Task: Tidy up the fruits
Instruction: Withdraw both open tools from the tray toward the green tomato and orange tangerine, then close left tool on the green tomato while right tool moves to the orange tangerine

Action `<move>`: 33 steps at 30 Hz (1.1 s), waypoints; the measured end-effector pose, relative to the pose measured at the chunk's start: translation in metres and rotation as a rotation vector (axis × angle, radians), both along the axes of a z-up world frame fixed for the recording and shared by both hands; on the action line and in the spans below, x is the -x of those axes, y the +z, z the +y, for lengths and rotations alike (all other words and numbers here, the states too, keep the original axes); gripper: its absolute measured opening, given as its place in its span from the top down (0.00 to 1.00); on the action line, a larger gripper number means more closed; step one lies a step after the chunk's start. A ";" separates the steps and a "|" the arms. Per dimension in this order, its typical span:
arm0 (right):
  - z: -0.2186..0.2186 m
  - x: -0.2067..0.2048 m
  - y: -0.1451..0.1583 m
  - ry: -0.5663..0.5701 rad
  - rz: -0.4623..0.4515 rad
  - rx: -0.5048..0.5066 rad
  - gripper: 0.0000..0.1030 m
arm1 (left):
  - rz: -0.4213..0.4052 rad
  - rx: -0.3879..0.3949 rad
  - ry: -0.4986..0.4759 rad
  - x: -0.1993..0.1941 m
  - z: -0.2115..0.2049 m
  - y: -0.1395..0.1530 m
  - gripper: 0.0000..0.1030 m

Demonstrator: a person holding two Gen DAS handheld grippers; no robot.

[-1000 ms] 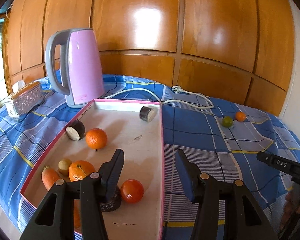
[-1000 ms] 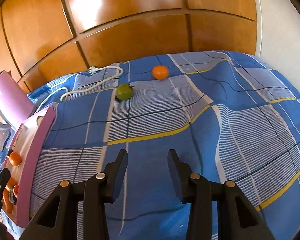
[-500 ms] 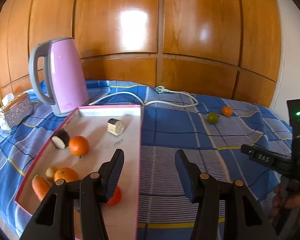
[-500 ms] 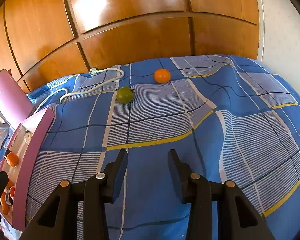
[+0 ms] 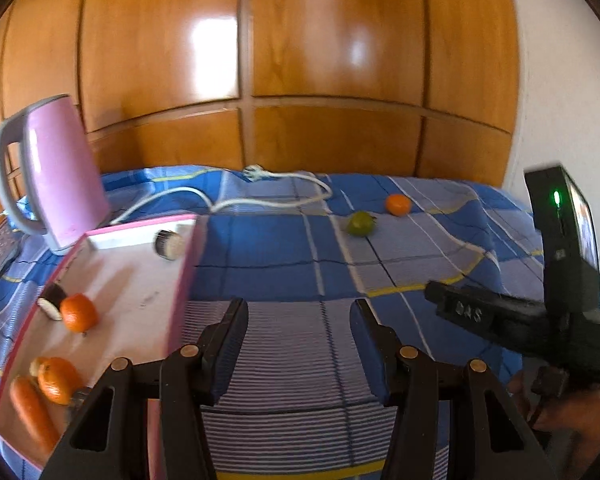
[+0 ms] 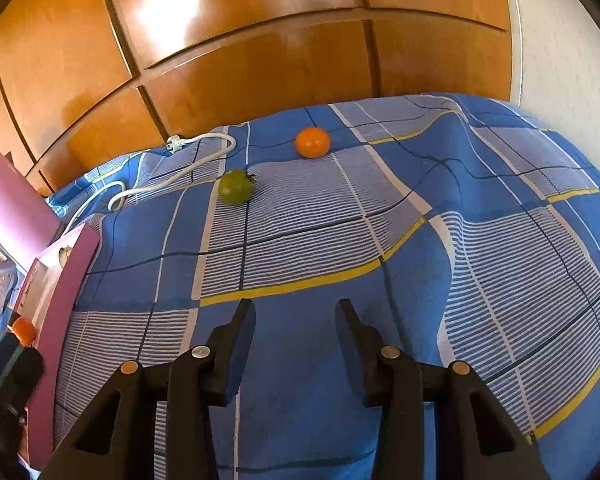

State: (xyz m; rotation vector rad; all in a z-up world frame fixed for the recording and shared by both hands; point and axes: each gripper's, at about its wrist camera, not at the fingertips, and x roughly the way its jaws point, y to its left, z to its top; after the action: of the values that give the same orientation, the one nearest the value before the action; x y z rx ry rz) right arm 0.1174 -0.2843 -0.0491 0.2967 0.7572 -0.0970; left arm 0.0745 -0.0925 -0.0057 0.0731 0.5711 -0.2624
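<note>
Both grippers, left gripper (image 5: 298,334) and right gripper (image 6: 296,334), spread empty. Reach far, straddle round green tomato (image 6: 236,187) squarely, avoiding white power cord (image 6: 196,152).

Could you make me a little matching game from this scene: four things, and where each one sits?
Things:
1. carrot
2. green fruit
3. kettle
4. white cable

Places:
A. behind the tray's far end
B. near corner of the tray
C. loose on the cloth, by the small orange
D. along the cloth's back edge

Pairs: 1-B, 2-C, 3-A, 4-D
</note>
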 end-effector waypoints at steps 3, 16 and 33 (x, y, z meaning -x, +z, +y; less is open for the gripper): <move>-0.003 0.000 0.000 -0.009 0.000 -0.008 0.59 | 0.016 -0.018 -0.030 0.000 -0.009 -0.012 0.48; -0.016 -0.019 0.006 0.000 0.007 -0.082 0.60 | 0.212 0.117 -0.009 -0.033 0.001 -0.037 0.48; -0.057 -0.117 0.023 0.018 0.000 -0.021 0.60 | 0.221 0.172 -0.029 -0.135 -0.057 -0.018 0.59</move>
State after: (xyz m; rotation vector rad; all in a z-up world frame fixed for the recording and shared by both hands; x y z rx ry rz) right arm 0.2345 -0.3410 -0.0259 0.3098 0.7610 -0.0720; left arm 0.2092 -0.1492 -0.0242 -0.1159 0.7648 -0.3497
